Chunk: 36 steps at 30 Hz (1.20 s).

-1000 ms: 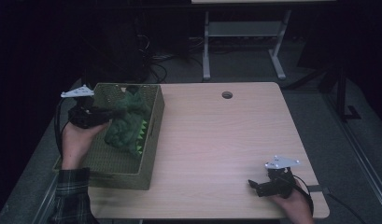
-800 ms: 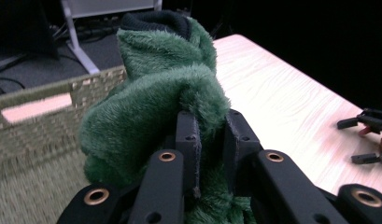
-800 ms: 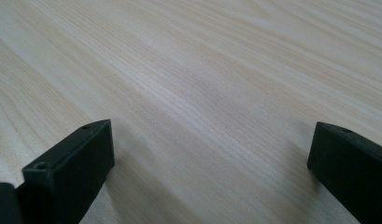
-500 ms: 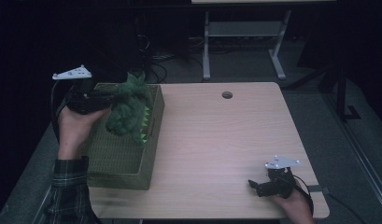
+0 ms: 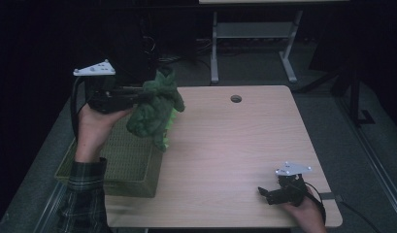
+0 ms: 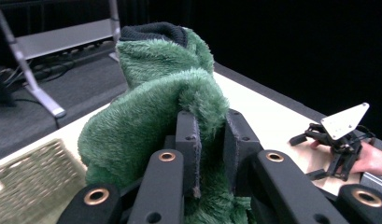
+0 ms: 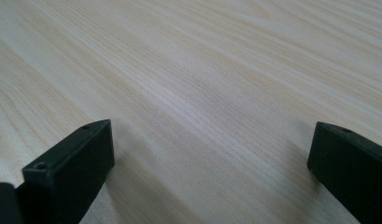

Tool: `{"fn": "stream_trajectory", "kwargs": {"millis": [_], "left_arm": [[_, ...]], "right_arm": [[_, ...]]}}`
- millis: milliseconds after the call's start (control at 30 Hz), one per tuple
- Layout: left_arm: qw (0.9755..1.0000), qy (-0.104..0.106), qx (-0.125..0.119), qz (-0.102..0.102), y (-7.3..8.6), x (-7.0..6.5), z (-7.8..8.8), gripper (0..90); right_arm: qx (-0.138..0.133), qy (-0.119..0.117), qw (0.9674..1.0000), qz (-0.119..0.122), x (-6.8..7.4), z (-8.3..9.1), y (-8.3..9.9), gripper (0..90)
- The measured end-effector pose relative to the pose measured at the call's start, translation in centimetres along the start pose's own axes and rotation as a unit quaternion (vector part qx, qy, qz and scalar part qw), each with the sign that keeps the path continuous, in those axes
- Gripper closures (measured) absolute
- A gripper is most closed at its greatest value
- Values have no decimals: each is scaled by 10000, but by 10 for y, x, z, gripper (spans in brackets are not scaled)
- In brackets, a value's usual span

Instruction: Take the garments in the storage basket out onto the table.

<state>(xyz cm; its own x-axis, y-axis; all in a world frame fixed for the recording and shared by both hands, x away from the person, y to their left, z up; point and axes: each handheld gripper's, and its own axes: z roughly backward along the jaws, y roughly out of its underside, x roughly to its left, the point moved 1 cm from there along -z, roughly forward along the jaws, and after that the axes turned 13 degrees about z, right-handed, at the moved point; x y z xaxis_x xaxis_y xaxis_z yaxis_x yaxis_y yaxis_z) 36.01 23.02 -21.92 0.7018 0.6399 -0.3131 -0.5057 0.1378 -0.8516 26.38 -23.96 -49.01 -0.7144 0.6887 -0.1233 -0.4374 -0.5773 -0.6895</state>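
- A pale wooden table (image 5: 244, 145) with a round cable hole (image 5: 236, 99) is standing on grey floor (image 5: 332, 97).
- A metal-legged stand (image 5: 249, 43) is sitting behind it.
- Darkness is surrounding the room.

This looks like a lab or a recording room. A plain wooden tabletop (image 5: 244, 145) with a round cable hole (image 5: 236, 98) stands on grey carpet floor (image 5: 264, 63). Behind it there are a metal table frame (image 5: 254, 43), loose cables (image 5: 201, 46) and dark black surroundings.
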Motion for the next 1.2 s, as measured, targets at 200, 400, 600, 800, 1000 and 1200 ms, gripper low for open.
{"fn": "stream_trajectory", "kwargs": {"millis": [200,400,600,800,1000,1200], "left_arm": [[9997,158,146,-137,-2,-16,-26,776],[9992,271,219,-180,-2,-26,-46,775],[9982,439,323,-266,1,-42,-70,775],[9971,569,428,-282,10,-59,-100,775],[9963,564,571,-308,20,-68,-126,776],[9949,614,750,-284,37,-71,-154,775]], "right_arm": [[0,-5,10000,-17,0,0,0,2],[0,-3,10000,-15,0,0,0,2],[1,4,10000,-1,0,0,0,2],[2,4,10000,0,0,0,0,2],[3,4,10000,2,0,0,0,2],[2,4,10000,1,0,0,0,2]]}}
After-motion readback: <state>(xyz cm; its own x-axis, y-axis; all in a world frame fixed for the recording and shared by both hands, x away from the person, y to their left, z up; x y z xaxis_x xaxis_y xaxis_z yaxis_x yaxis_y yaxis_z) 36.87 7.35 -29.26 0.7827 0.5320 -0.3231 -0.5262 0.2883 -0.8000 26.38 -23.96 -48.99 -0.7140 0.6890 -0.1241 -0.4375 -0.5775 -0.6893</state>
